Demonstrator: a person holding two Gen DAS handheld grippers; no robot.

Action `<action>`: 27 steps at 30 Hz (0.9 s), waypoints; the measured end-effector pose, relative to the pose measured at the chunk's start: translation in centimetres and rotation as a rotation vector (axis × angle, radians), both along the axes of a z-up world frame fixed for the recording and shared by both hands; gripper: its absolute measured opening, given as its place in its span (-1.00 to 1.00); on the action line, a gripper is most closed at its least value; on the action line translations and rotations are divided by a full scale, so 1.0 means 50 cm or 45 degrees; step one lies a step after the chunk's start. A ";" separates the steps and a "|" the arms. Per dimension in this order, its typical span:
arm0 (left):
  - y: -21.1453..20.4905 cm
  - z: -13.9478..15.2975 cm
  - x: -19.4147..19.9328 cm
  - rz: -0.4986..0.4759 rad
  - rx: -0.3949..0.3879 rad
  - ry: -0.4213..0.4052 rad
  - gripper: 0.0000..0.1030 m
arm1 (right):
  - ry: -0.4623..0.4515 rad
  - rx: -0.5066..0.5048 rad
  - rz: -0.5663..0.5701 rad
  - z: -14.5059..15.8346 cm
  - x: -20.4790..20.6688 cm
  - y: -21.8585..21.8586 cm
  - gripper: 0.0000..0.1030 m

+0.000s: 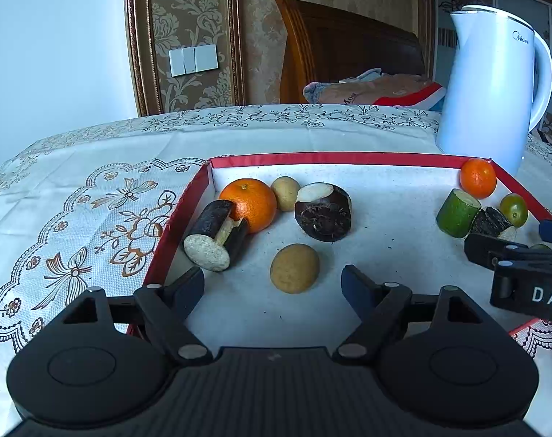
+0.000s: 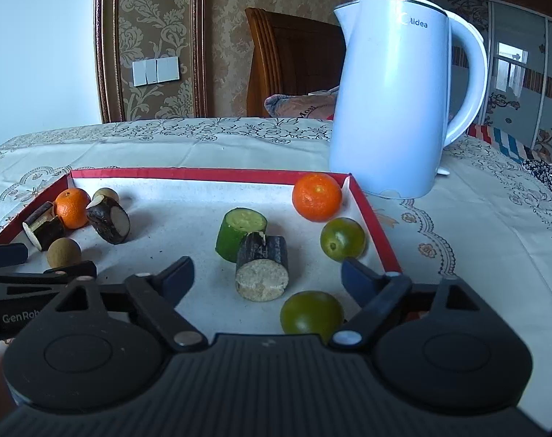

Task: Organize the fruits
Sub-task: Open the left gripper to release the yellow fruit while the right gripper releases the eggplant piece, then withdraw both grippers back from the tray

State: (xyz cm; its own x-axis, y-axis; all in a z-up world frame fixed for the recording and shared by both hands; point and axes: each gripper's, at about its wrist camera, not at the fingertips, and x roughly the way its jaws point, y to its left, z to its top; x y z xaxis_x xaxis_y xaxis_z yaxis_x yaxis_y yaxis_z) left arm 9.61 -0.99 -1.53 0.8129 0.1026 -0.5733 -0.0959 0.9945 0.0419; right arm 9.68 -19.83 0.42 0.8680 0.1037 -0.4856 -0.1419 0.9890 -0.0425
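Note:
A red-rimmed white tray (image 1: 334, 158) holds the fruit. My left gripper (image 1: 274, 278) is open at the tray's near left, and a tan round fruit (image 1: 294, 268) lies loose between its fingers, touching neither. Beyond it are an orange (image 1: 248, 204), two dark cane pieces (image 1: 215, 235) (image 1: 323, 213) and a second tan fruit (image 1: 285, 193). My right gripper (image 2: 268, 273) is open too, with a dark cane piece (image 2: 263, 273) untouched between its fingers. A green fruit (image 2: 311, 312) lies by its right finger. Farther off are a green cane piece (image 2: 241, 233), another green fruit (image 2: 343, 238) and a small orange (image 2: 316, 197).
A white electric kettle (image 2: 396, 102) stands just behind the tray's far right corner on the lace-patterned tablecloth (image 1: 94, 218). A wooden chair back (image 1: 330, 47) with a bundle of cloth on it rises behind the table. Each gripper shows at the edge of the other's view.

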 end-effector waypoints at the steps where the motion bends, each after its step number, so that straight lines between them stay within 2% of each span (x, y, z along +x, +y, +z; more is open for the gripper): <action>1: 0.001 0.000 -0.001 0.000 0.002 0.000 0.61 | -0.004 0.001 0.002 0.001 -0.001 -0.001 0.77; 8: 0.000 0.000 0.000 0.007 0.009 0.001 0.66 | -0.022 -0.005 -0.007 0.002 -0.012 -0.002 0.84; 10: 0.000 0.000 0.000 0.010 0.010 0.002 0.68 | -0.033 0.001 -0.013 0.004 -0.019 -0.006 0.96; 23: -0.010 0.001 -0.024 -0.028 0.056 -0.010 0.72 | -0.065 0.039 -0.027 0.009 -0.042 -0.023 1.00; 27: -0.007 0.006 -0.036 -0.044 0.036 -0.019 0.72 | -0.063 0.055 -0.022 0.010 -0.053 -0.028 1.00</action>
State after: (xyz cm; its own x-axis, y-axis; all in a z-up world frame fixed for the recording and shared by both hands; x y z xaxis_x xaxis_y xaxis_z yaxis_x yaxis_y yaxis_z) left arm 7.80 -1.36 -1.23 0.8244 0.0906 -0.5587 -0.0627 0.9956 0.0689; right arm 7.03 -21.21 0.90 0.8926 0.1086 -0.4377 -0.1236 0.9923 -0.0059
